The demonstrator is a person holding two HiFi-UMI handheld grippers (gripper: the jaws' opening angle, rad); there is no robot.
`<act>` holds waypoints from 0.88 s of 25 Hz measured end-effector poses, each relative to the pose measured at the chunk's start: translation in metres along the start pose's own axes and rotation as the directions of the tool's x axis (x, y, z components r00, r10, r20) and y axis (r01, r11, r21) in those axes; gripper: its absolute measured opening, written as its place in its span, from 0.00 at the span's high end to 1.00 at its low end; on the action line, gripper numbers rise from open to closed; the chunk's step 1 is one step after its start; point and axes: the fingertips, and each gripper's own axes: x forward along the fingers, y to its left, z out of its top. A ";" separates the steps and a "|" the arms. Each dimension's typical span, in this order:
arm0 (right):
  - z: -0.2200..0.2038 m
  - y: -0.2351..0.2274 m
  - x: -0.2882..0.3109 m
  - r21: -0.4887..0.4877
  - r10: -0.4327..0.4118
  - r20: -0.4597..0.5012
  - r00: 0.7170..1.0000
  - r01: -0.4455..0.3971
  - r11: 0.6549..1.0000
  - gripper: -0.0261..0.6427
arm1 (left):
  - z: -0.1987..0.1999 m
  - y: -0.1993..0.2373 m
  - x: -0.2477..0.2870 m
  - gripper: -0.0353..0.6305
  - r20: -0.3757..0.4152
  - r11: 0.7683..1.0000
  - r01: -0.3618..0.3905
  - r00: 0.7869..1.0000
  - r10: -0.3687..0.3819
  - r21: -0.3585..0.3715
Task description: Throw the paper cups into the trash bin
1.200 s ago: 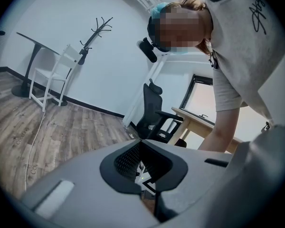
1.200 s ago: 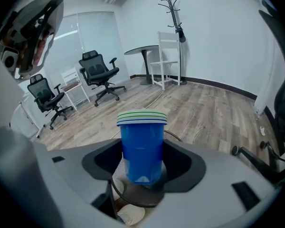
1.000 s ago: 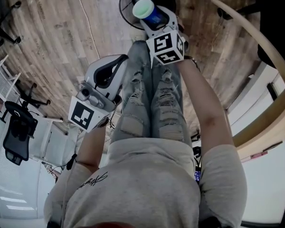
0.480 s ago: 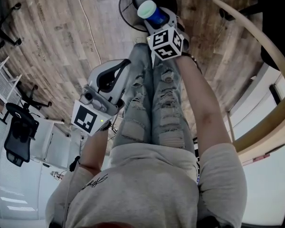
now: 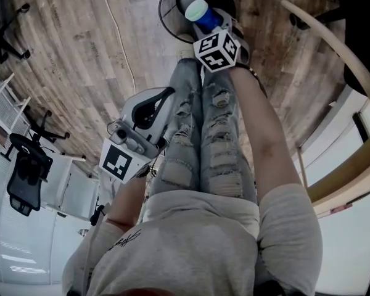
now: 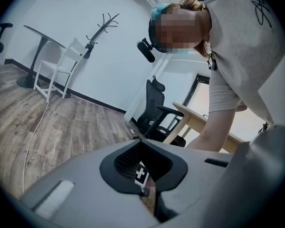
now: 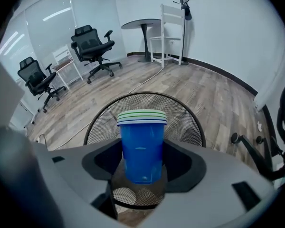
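**Cups Over The Bin**

Stood on a plank wood floor (image 7: 213, 94) amid white walls (image 7: 223, 27) and office chairs (image 7: 92, 44). Held stacked blue paper cups (image 7: 142, 146) in the clamped right gripper (image 7: 142, 167) above the black mesh trash bin (image 7: 185, 118). Carried the left gripper (image 6: 138, 144) apparently closed, empty.

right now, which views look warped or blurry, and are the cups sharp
Left gripper view: fisheye circle, dark corners, one mosaic patch laid over it. Right gripper view: same warp, but the blue cups and the mesh bin are sharp and evenly lit. Head view: floorboards curve, no motion blur.
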 end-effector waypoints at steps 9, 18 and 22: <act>-0.006 0.003 0.018 0.015 -0.018 -0.049 0.999 0.019 1.000 0.56 | -0.008 0.009 -0.010 0.94 -0.009 1.000 -0.019 1.000 0.019 -0.002; -0.011 0.004 0.026 0.009 -0.010 -0.088 0.996 0.011 1.000 0.56 | -0.011 0.018 -0.015 0.94 -0.017 0.999 -0.039 0.999 0.039 0.004; -0.013 0.003 0.029 0.032 -0.009 -0.094 0.996 0.012 0.999 0.56 | -0.011 0.020 -0.014 0.94 -0.013 0.999 -0.044 0.999 0.044 0.003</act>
